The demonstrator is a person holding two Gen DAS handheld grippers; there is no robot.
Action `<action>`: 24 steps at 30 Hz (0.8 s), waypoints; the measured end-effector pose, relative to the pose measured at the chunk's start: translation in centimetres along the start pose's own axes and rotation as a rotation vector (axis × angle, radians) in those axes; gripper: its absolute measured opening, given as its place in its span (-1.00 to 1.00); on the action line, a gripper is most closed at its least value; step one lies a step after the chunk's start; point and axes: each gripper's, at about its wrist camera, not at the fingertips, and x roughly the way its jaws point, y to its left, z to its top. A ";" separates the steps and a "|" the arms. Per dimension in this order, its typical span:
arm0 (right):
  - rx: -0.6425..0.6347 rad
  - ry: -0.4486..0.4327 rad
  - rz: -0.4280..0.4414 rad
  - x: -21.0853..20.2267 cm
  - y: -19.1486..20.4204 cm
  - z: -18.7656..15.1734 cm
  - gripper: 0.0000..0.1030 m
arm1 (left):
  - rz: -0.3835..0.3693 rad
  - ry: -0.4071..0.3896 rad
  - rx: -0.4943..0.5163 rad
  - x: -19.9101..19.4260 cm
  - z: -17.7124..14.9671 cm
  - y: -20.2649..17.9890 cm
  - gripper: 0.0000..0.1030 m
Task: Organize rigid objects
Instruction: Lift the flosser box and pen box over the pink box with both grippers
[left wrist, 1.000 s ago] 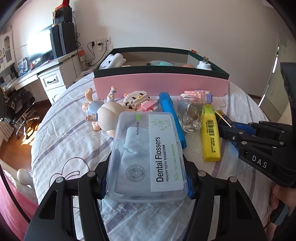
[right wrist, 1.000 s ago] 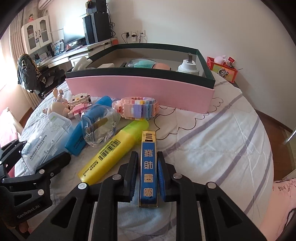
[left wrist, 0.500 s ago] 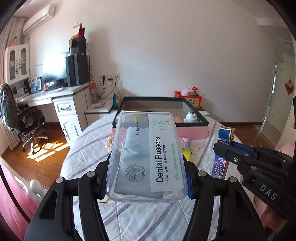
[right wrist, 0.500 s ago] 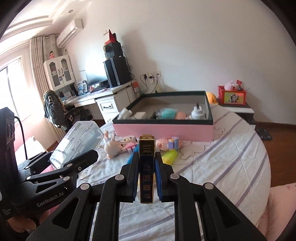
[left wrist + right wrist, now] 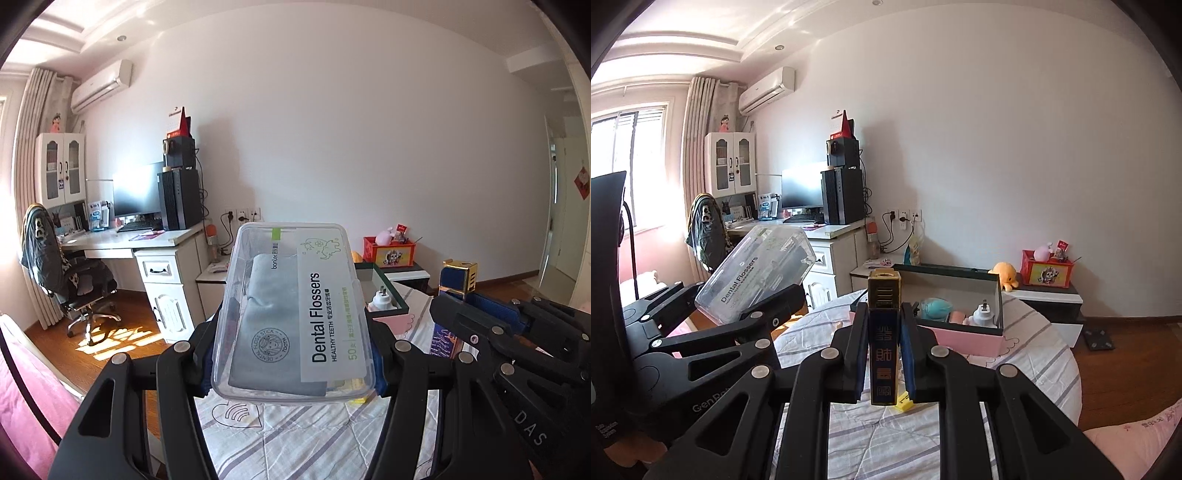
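Observation:
My left gripper [image 5: 291,354] is shut on a clear plastic Dental Flossers box [image 5: 295,314], held up above the bed. The same flossers box [image 5: 757,273] shows at the left of the right wrist view. My right gripper [image 5: 884,354] is shut on a slim blue and gold box [image 5: 884,332], standing upright between the pads. The blue and gold box [image 5: 458,277] also appears at the right of the left wrist view. Beyond it on the bed sits a pink box with a dark green rim [image 5: 964,336], open on top, holding a white plug, a teal item and other small things.
The striped bedsheet [image 5: 1034,354] fills the lower middle. A yellow item [image 5: 904,400] peeks out under the right gripper. A white desk with monitor and speakers [image 5: 155,236], an office chair [image 5: 66,280], and a red box on a low cabinet [image 5: 1047,273] stand beyond the bed.
Both grippers have risen from the bed with their objects and tilted up towards level. The toys and highlighter on the bed have dropped out of sight below.

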 end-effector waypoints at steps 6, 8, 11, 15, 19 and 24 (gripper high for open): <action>-0.024 -0.021 -0.004 -0.7 0.9 0.7 -0.69 | 0.007 -0.025 0.005 -0.9 0.4 -0.1 0.19; -0.026 -0.020 -0.004 -0.5 0.9 0.7 -0.69 | 0.008 -0.024 0.006 -0.8 0.4 -0.3 0.19; -0.028 -0.014 0.000 -0.2 1.1 0.7 -0.69 | 0.009 -0.015 0.005 -0.4 0.3 -0.5 0.19; -0.024 -0.002 0.002 0.3 0.7 0.3 -0.69 | 0.005 0.004 0.009 0.3 -0.2 -1.0 0.19; -0.014 0.027 0.002 1.8 0.2 0.0 -0.69 | -0.004 0.039 0.017 2.3 -0.4 -1.1 0.19; -0.004 0.073 0.003 4.7 -1.3 -0.6 -0.69 | -0.048 0.106 0.015 6.4 -0.7 -1.4 0.19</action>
